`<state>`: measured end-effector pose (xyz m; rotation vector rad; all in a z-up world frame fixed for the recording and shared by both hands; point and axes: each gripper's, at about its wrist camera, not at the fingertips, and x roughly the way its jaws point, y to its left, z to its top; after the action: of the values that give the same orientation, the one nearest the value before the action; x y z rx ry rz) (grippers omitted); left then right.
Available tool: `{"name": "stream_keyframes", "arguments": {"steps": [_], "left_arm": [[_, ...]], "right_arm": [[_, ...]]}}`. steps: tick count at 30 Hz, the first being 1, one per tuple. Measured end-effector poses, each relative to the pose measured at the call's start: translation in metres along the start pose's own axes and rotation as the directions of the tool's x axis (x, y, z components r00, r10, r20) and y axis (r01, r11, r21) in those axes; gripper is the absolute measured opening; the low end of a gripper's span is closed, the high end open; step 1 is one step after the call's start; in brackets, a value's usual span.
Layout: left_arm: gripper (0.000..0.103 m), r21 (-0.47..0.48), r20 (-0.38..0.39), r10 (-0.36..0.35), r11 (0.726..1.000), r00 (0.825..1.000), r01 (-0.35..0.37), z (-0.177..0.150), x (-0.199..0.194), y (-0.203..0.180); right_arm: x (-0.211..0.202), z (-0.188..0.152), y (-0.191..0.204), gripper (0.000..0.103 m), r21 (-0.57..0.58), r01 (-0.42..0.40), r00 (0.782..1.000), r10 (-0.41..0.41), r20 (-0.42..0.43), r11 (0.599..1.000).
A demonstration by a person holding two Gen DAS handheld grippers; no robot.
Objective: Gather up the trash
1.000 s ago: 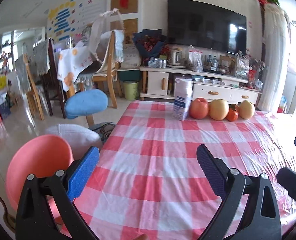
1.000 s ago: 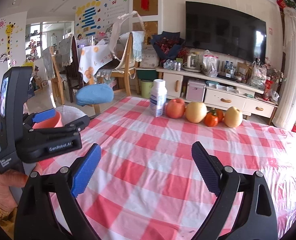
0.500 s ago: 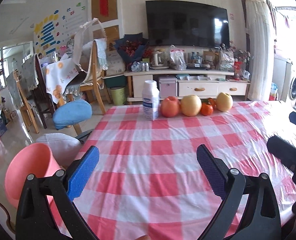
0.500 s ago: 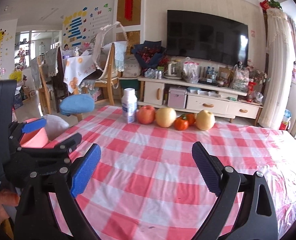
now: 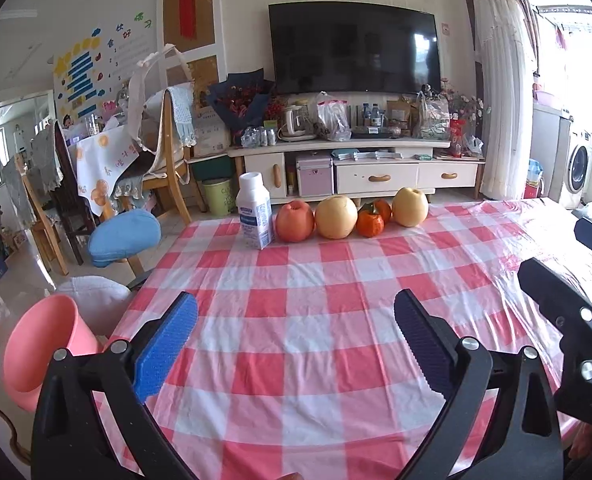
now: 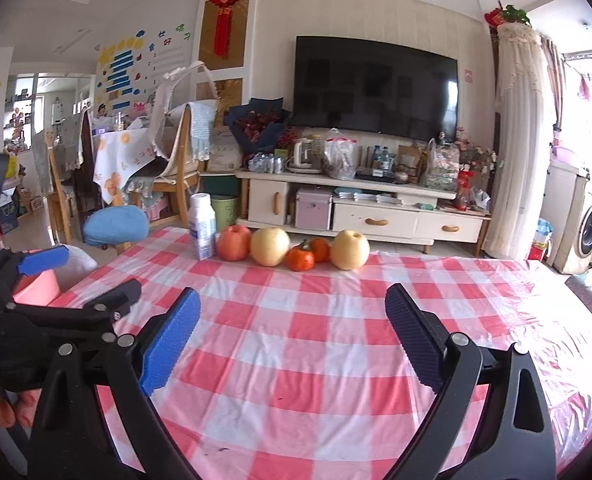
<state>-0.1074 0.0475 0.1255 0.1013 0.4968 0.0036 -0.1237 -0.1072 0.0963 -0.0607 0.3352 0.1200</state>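
Both tools wide open, gripping nothing: left tool (image 5: pixel 295 322), right tool (image 6: pixel 292 316) over checkered surface (image 5: pixel 315 320). White bottle (image 5: pixel 254 216) upright at far edge, red apple (image 5: pixel 294 222) just right of bottle (fruit row beyond).

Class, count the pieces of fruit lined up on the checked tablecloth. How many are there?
5, in a row right of the bottle: red apple, yellow pear, front persimmon, rear persimmon partly hidden, second pear. More could hide behind.

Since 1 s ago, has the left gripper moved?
Yes. The left gripper has swung right: the milk bottle and TV sit further left in its view, less tilted.
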Motion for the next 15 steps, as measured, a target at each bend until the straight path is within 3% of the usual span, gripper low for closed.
{"name": "stream_keyframes", "arguments": {"steps": [15], "left_arm": [[0.098,-0.042,0.001,-0.018,0.999,1.000,0.018,0.026,-0.008,-0.029]], "right_arm": [[-0.016,0.001,-0.041,0.097,0.048,0.063,0.997,-0.065,0.048,0.997]]}}
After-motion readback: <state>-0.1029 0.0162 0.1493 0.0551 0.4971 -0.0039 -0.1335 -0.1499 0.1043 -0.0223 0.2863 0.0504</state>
